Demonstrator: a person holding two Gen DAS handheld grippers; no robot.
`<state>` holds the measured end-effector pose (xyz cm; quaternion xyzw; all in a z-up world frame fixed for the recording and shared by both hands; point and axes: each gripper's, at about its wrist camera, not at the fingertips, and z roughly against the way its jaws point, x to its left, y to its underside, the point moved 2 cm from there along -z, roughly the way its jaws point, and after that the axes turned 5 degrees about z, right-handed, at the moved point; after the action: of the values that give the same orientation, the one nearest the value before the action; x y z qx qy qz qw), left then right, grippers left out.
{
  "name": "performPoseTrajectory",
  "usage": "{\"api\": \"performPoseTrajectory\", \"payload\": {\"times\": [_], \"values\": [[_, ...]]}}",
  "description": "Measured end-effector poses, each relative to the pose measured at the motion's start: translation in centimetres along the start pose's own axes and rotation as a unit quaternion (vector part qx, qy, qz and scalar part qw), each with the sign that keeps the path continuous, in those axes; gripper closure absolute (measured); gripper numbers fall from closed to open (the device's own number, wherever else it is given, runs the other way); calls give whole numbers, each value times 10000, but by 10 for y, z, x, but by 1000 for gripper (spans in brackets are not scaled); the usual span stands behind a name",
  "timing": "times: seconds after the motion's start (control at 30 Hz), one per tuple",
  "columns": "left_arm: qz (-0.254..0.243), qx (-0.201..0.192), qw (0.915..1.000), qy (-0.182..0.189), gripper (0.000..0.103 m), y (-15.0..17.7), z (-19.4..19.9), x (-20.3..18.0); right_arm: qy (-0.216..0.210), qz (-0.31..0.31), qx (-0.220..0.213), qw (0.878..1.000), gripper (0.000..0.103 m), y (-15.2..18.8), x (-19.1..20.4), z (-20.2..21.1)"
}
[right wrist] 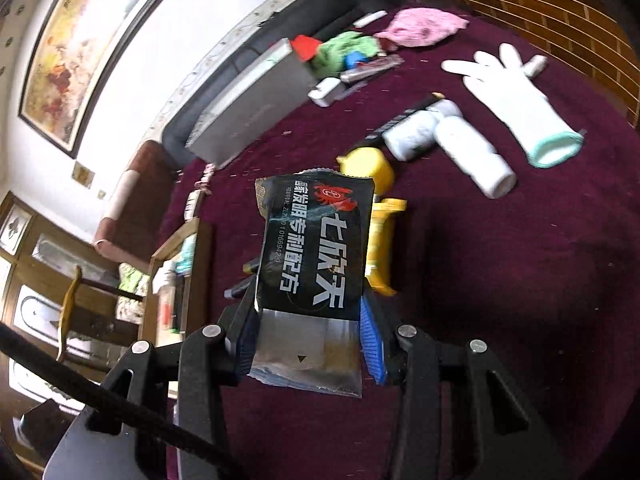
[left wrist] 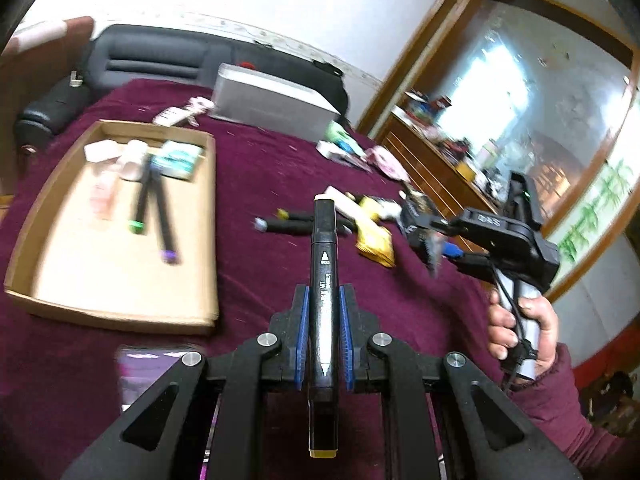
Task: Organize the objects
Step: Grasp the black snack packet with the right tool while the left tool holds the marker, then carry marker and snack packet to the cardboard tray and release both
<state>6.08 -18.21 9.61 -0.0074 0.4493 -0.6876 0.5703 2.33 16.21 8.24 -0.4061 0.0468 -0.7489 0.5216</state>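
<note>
My left gripper [left wrist: 323, 300] is shut on a black marker [left wrist: 324, 248] with a yellow end cap, held lengthwise above the maroon cloth. A cardboard tray [left wrist: 208, 184] lies to the left with two markers [left wrist: 154, 208], small bottles and a teal box inside. My right gripper [right wrist: 310, 312] is shut on a black foil packet [right wrist: 316, 240] with white Chinese print, held over the cloth. The right gripper [left wrist: 430, 232] also shows in the left wrist view, at the right, with the packet. The tray [right wrist: 154, 280] shows at the left of the right wrist view.
Loose markers [left wrist: 292, 224] and a yellow packet [left wrist: 374, 240] lie mid-table. A grey box [right wrist: 248, 108], white bottles [right wrist: 472, 152], a white glove [right wrist: 516, 96], a yellow cup [right wrist: 368, 168], pink cloth [right wrist: 420, 26] and green cloth [right wrist: 348, 48] sit on the maroon cloth [right wrist: 520, 280].
</note>
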Motion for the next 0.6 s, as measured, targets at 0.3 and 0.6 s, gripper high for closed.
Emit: {"api": "performPoseTrajectory", "payload": {"times": [0.3, 0.6], "values": [[115, -304, 9933, -1109, 91, -49, 28, 76, -658, 569, 340, 9956, 61, -5, 92, -31], [653, 109, 9828, -1722, 91, -79, -12, 163, -845, 1243, 906, 9845, 61, 18, 190, -100]]}}
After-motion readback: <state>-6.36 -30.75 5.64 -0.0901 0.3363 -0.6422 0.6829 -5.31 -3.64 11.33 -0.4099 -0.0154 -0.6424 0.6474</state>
